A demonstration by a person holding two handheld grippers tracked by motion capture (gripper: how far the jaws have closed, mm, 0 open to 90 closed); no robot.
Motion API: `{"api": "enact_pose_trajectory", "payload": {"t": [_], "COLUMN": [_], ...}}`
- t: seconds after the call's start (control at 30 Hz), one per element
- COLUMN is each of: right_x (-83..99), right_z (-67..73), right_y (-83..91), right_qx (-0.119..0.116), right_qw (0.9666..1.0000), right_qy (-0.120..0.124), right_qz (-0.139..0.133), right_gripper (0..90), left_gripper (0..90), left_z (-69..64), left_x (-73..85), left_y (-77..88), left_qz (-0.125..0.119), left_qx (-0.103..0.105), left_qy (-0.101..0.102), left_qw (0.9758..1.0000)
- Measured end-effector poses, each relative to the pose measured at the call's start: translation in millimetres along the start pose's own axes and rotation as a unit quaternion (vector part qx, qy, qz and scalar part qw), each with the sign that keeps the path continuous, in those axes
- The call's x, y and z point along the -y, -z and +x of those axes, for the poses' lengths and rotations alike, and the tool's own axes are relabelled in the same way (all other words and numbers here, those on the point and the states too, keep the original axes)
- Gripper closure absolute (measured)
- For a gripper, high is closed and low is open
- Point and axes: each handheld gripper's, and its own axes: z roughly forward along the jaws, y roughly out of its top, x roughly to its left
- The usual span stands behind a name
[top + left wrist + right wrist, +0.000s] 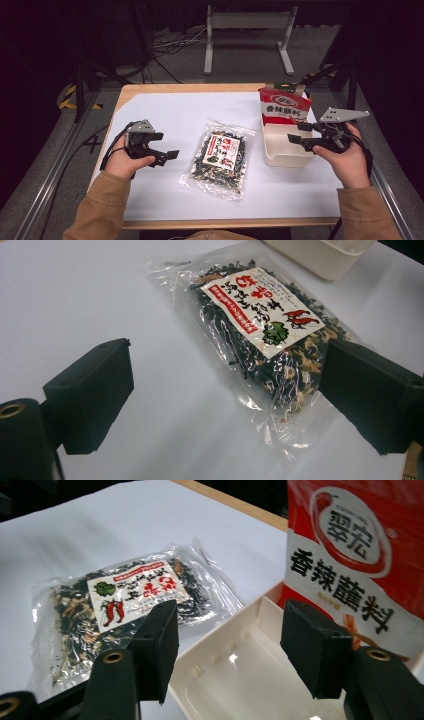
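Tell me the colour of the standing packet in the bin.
Red with a white band, the packet shows best in the right gripper view.

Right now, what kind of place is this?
Probably a lab or recording studio, not a kitchen: a paper-covered table, loose cables on the grey floor, metal frame rails alongside, and dark surroundings.

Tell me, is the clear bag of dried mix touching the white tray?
Apart. In the high view, a strip of white table cover separates the clear bag from the white tray.

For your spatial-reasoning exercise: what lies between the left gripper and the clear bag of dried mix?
Nothing: in the high view, only bare white table cover separates the left gripper from the clear bag.
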Motion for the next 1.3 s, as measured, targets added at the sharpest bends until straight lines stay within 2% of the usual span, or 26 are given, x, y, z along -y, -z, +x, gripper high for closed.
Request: {"api": "enact_pose_trajectory", "payload": {"t": [0.07,0.17,0.3,0.4,0.43,0.47,0.5,0.7,0.73,0.8,0.93,0.97,1.0,1.1,1.2,1.23,1.3], "right_x": [-0.3,0.2,2.0,3.0,2.6,2.2,1.7,0.9,1.0,1.0,0.7,0.6,0.6,0.3,0.6,0.8,1.0], "right_z": [5.4,13.1,19.5,25.1,27.5,28.9,30.4,38.8,39.9,41.9,44.7,45.1,45.1,46.7,47.3,47.5,47.5], "right_y": [-1.4,-4.3,-8.2,-11.6,-11.8,-11.5,-11.2,-13.8,-14.9,-17.0,-19.3,-19.5,-19.5,-19.6,-20.0,-20.3,-20.7], "right_qx": [-0.006,-0.011,-0.020,-0.027,-0.028,-0.029,-0.029,-0.032,-0.033,-0.033,-0.034,-0.034,-0.034,-0.036,-0.038,-0.038,-0.039], "right_qw": [0.9999,0.9998,0.9995,0.9993,0.9991,0.9991,0.9991,0.9987,0.9987,0.9987,0.9986,0.9986,0.9986,0.9985,0.9984,0.9983,0.9983], "right_qy": [0.003,0.005,0.007,0.010,0.011,0.012,0.013,0.023,0.024,0.026,0.029,0.029,0.029,0.030,0.031,0.032,0.032], "right_qz": [-0.008,-0.019,-0.025,-0.026,-0.028,-0.030,-0.030,-0.032,-0.032,-0.029,-0.027,-0.026,-0.026,-0.028,-0.029,-0.029,-0.029], "right_gripper": [39.4,39.5,39.4,39.0,38.6,38.1,37.9,37.2,36.9,36.5,35.8,35.7,35.7,34.8,33.8,33.4,33.2], "left_gripper": [8.8,12.5,14.0,15.5,15.4,15.4,15.6,19.3,19.7,20.6,20.7,20.6,20.6,21.7,22.4,22.7,22.9], "left_z": [-0.9,-1.6,-2.8,-2.9,-3.3,-1.8,-1.5,-1.7,-2.8,-3.1,-2.9,-3.4,-3.4,-4.9,-5.6,-6.2,-5.9], "left_x": [0.2,0.4,1.2,2.6,3.1,3.1,3.6,6.1,7.2,8.7,11.5,13.7,13.7,17.1,18.3,19.5,20.1], "left_y": [-2.8,-8.1,-14.5,-20.8,-22.3,-23.3,-24.4,-31.8,-34.6,-37.5,-41.8,-45.4,-45.4,-51.2,-53.4,-55.2,-56.1], "left_qz": [0.010,0.015,0.023,0.037,0.038,0.038,0.035,0.040,0.050,0.059,0.080,0.095,0.095,0.117,0.125,0.132,0.138], "left_qx": [0.006,0.011,0.007,0.004,0.001,-0.002,-0.005,0.009,0.013,0.018,0.028,0.036,0.036,0.046,0.053,0.060,0.063], "left_qy": [0.005,0.002,0.004,0.000,0.004,-0.004,-0.003,0.005,0.016,0.024,0.027,0.024,0.024,0.026,0.030,0.035,0.032], "left_qw": [0.9999,0.9998,0.9997,0.9993,0.9993,0.9993,0.9994,0.9992,0.9986,0.9978,0.9960,0.9945,0.9945,0.9917,0.9904,0.9888,0.9879]}}
